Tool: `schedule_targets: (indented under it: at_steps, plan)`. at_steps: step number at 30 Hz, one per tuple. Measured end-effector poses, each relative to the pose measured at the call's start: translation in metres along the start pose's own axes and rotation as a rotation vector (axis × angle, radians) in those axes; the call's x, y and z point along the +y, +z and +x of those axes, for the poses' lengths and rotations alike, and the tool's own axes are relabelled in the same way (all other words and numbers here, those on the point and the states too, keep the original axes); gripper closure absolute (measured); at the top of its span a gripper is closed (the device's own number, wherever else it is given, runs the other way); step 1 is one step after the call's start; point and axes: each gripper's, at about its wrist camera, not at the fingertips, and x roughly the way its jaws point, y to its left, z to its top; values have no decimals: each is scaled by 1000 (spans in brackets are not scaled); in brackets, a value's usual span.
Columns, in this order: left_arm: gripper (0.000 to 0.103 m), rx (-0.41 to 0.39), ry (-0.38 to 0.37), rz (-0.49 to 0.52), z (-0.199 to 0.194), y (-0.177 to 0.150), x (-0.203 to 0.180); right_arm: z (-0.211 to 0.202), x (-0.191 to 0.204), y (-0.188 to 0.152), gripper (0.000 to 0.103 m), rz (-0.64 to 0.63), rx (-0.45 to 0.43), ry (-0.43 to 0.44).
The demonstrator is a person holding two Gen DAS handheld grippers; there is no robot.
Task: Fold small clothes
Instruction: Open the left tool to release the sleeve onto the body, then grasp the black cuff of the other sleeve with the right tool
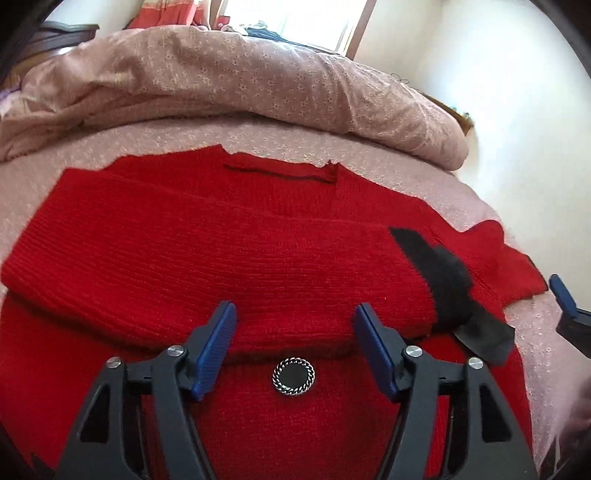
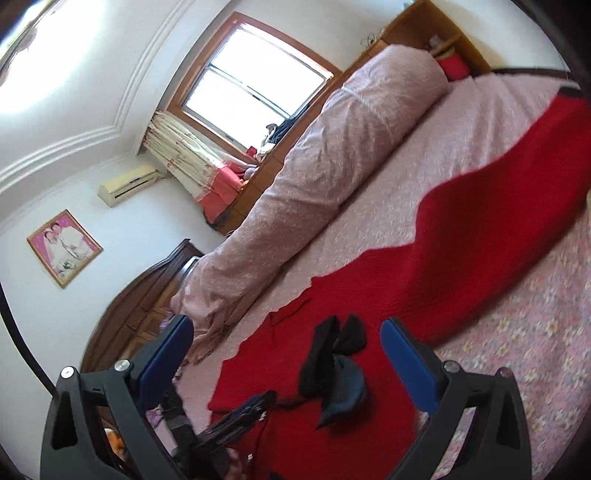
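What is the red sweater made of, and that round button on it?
The red sweater looks like soft knitted wool or acrylic yarn: you can see rows of ribbing and a fuzzy surface. The round button looks like shiny black plastic or glass, ringed by a silvery, metal-looking chain rim that glints.

We see a bright red ribbed knit sweater (image 1: 207, 258) with a black fuzzy cuff (image 1: 443, 280) and a black button ringed in silver chain (image 1: 293, 372). It lies on a bed (image 1: 258, 142) covered in pale pink with small white flowers; the rolled quilt (image 1: 240, 81) shares that pattern. Our left hand-held gripper (image 1: 295, 325) is black with blue pads. The curtain (image 2: 192, 158) is cream with a coral hem, and the window frame (image 2: 258, 31) is brown wood.
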Motion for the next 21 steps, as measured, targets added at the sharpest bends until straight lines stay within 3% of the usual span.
schedule_targets:
  at_steps: [4, 6, 10, 12, 16, 18, 21]
  plan:
    - [42, -1, 10, 7, 1, 1, -2, -6, -12, 3, 0, 35, -12, -33]
    - [42, 2, 25, 18, 1, -1, -6, -21, -27, 11, 0, 42, -23, -102]
    - [42, 5, 59, 37, 2, -1, -10, -68, -64, 39, 0, 70, -88, -324]
    - [52, -17, 98, 42, -3, 2, -13, -101, -86, 55, 0, 107, -155, -404]
    - [51, -68, 202, -54, -11, 10, -5, -150, -120, 79, 0, 166, -260, -523]
    - [50, -2, 245, -71, 5, 8, 1, -157, -136, 90, 0, 161, -255, -559]
    - [45, -15, 270, -19, 4, 4, -6, -149, -163, 111, 0, 122, -185, -572]
